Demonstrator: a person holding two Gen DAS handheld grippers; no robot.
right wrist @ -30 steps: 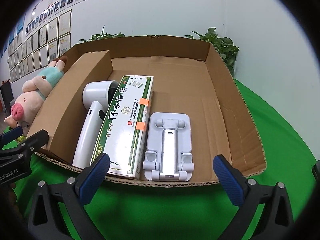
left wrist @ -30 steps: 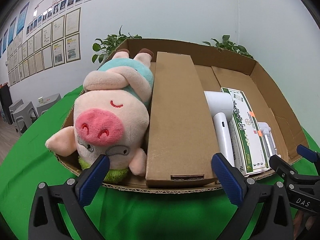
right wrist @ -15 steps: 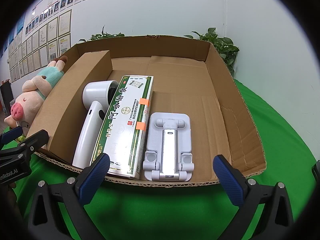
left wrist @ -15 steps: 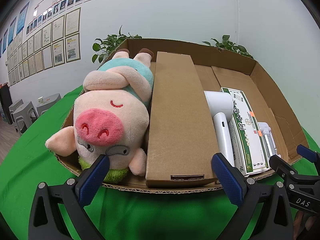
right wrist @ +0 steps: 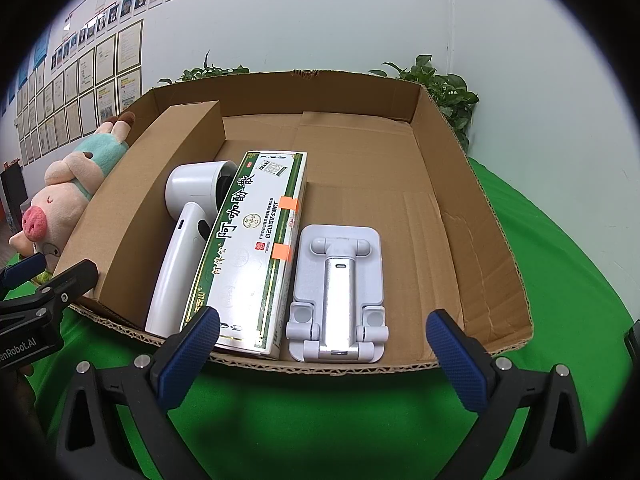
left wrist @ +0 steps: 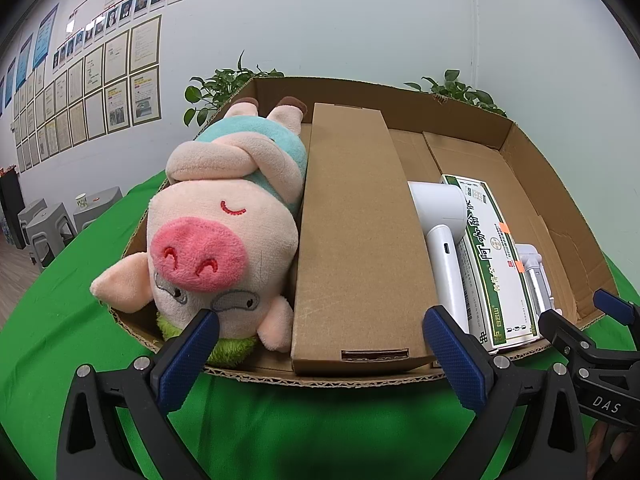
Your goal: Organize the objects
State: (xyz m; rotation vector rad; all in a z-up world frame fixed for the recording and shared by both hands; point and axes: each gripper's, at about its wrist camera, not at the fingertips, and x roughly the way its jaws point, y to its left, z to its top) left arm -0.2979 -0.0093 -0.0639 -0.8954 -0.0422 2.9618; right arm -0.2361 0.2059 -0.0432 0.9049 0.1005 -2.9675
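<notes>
Change against the pictures from a second and half a second ago: none seen; both pairs of tongs and every item lie as they did.

Landmark: one shallow, open brown corrugated cardboard tray (right wrist: 472, 200) on the green cloth tabletop (right wrist: 560, 240). All places below are given from this tray.

- Long closed brown cardboard box (left wrist: 360, 240), one. Inside the tray, running front to back, left of middle.
- Pink plush pig with teal shirt and pink snout (left wrist: 208, 240), one. At the tray's left side, against the cardboard box, on its back, head hanging over the tray's front edge.
- White handheld device with round head and long handle (right wrist: 180, 240), one. Inside the tray, just right of the cardboard box, lying flat.
- White and green printed carton with two orange tape tabs (right wrist: 252, 248), one. Inside, touching the white device on its right.
- Pale grey folding stand with silver centre bar (right wrist: 340, 288), one. Inside, just right of the carton, at the tray's front edge.
- Left tongs (left wrist: 320, 352), one pair, blue-padded, spread apart and empty, in front of the tray's front edge before the pig and the cardboard box.
- Right tongs (right wrist: 320, 352), one pair, likewise spread and empty, before the carton and stand.
- Potted green plants (right wrist: 444, 92), two clumps behind the tray's far wall.
</notes>
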